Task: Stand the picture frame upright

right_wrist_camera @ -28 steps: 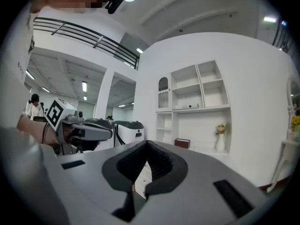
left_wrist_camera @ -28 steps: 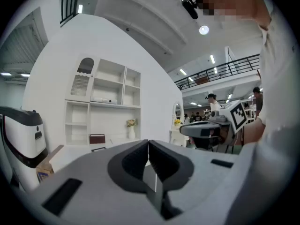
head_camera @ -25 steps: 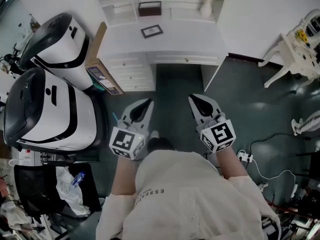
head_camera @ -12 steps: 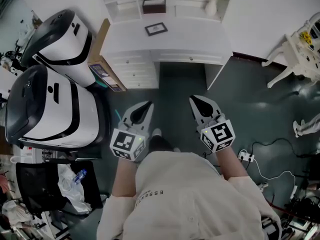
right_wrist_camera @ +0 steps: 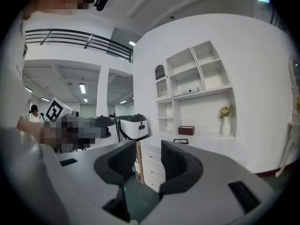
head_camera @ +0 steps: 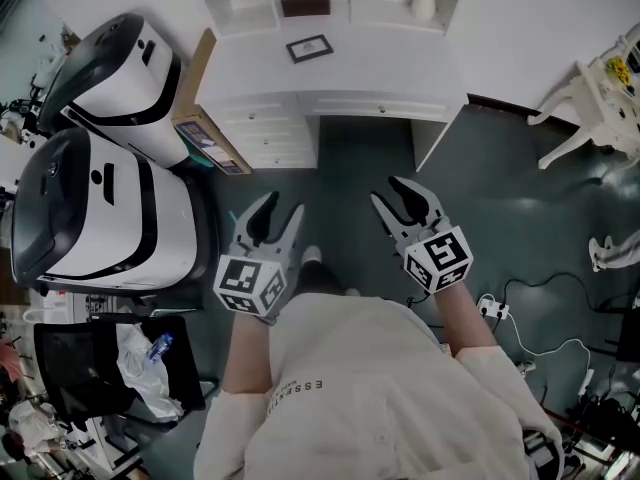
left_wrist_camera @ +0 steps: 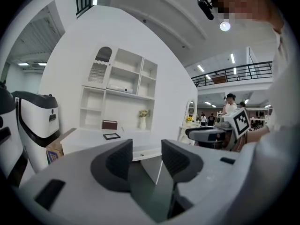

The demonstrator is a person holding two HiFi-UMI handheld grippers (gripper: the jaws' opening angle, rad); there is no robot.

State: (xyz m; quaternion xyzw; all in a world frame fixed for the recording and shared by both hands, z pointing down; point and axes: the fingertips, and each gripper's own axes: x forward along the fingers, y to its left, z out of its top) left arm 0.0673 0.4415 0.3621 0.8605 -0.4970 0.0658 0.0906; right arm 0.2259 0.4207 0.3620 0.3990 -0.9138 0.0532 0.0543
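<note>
A small dark picture frame (head_camera: 309, 48) lies flat on the white desk (head_camera: 400, 68), far ahead of both grippers. It also shows in the left gripper view as the picture frame (left_wrist_camera: 111, 136), and in the right gripper view as the picture frame (right_wrist_camera: 181, 141). My left gripper (head_camera: 276, 218) hovers over the dark floor in front of the desk, its jaws opening with nothing between them. My right gripper (head_camera: 404, 200) is beside it at the same height, jaws also opening and empty. The left gripper (left_wrist_camera: 146, 156) and the right gripper (right_wrist_camera: 143, 159) both point toward the desk.
Two large white-and-black machines (head_camera: 100, 198) stand at the left, with a cardboard box (head_camera: 207, 133) leaning by the desk drawers. A brown box (head_camera: 305, 1) and a vase (head_camera: 424, 3) sit at the desk's back. A white chair (head_camera: 595, 103) and floor cables (head_camera: 530, 343) are at the right.
Both grippers' jaws have spread apart from shut. The left gripper has dropped slightly lower in the head view, and the desk sits a little higher in it.
</note>
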